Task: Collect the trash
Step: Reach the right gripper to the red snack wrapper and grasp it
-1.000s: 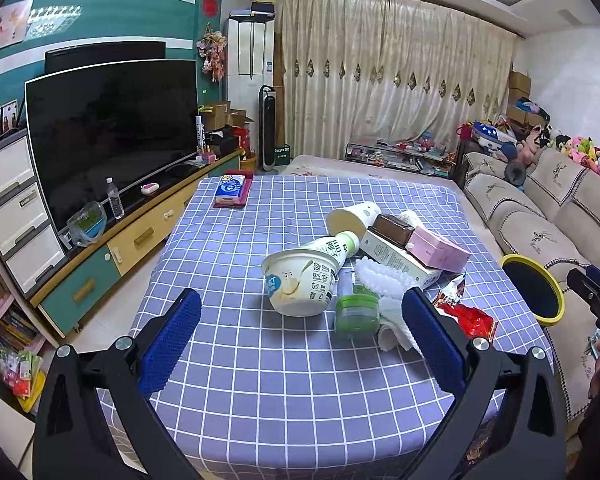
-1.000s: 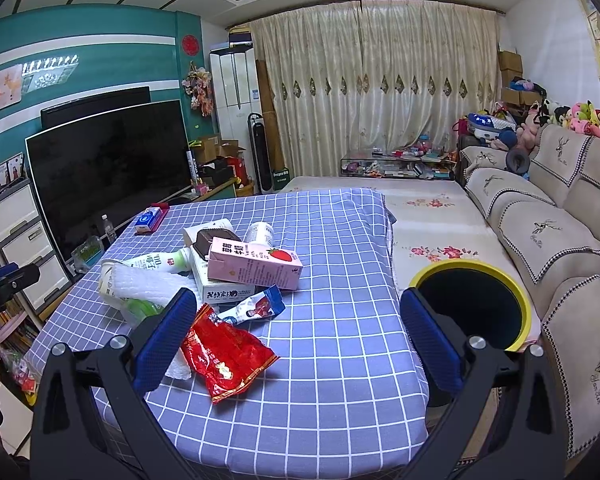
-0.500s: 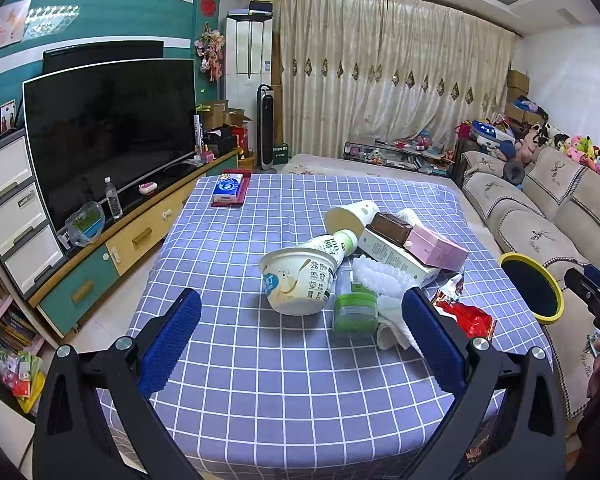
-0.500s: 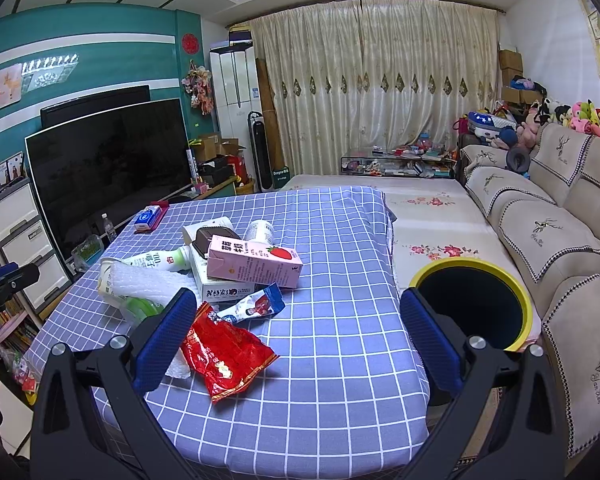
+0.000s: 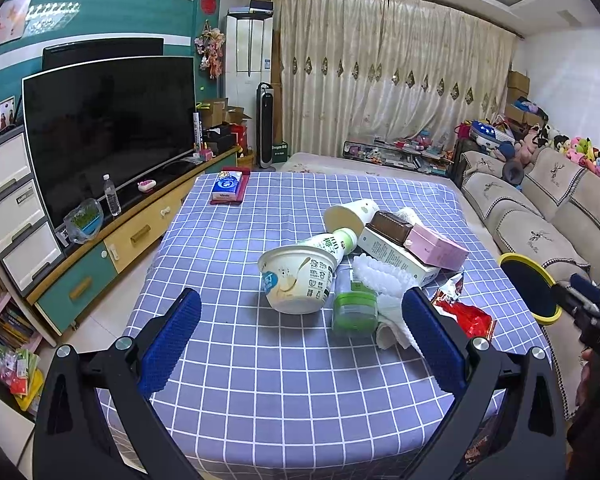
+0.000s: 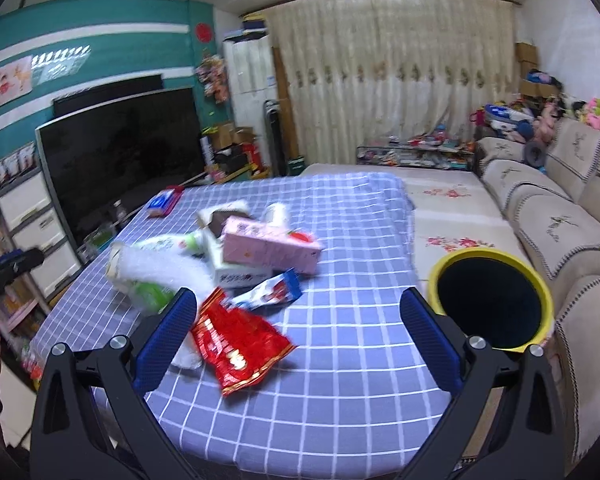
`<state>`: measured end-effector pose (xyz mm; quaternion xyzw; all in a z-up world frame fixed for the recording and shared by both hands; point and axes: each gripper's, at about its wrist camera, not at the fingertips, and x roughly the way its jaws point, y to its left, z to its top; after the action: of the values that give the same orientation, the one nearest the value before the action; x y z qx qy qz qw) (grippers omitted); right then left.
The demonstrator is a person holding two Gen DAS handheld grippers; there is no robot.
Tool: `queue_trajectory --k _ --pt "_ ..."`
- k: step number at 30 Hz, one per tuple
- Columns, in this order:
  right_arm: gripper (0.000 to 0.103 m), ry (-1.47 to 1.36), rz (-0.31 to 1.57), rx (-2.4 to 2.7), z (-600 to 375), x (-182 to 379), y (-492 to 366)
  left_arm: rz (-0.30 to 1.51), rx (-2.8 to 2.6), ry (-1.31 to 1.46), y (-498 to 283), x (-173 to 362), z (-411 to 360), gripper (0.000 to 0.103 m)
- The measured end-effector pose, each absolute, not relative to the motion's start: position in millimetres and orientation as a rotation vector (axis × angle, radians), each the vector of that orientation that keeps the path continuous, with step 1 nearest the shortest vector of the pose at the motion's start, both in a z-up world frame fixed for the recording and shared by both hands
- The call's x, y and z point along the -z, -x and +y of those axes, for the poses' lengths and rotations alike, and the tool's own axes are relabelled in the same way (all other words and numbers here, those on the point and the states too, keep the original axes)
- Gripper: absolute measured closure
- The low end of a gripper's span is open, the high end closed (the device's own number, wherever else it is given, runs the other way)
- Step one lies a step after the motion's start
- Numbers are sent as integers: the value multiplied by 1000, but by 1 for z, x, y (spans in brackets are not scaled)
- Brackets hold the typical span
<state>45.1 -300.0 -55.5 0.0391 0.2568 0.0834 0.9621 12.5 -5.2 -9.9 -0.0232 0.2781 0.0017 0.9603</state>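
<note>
A pile of trash lies on the blue checked tablecloth (image 5: 260,380): a white yogurt tub (image 5: 298,283) on its side, a green-lidded jar (image 5: 354,306), a pink carton (image 5: 436,247) (image 6: 270,245), a red snack bag (image 6: 238,338) (image 5: 466,314) and a blue wrapper (image 6: 270,292). A yellow-rimmed black bin (image 6: 490,300) (image 5: 526,288) stands right of the table. My left gripper (image 5: 300,344) is open and empty, in front of the tub. My right gripper (image 6: 298,344) is open and empty, over the table edge, its left finger near the red bag.
A TV (image 5: 108,132) on a low cabinet (image 5: 112,248) lines the left wall. A beige sofa (image 6: 560,232) runs along the right. A tissue pack (image 5: 227,186) lies at the table's far left corner. The right wrist view is motion-blurred.
My right gripper has moved forward and tilted down toward the table, so the trash and bin look closer. My left gripper has barely moved.
</note>
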Motion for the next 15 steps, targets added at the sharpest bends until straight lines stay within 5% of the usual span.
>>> queue_trajectory --k 11,15 --pt "7 57 697 -299 -263 115 -69 599 2 58 -24 22 -1 4" --pt "19 82 727 -304 -261 128 -73 619 9 68 -32 29 0 4"
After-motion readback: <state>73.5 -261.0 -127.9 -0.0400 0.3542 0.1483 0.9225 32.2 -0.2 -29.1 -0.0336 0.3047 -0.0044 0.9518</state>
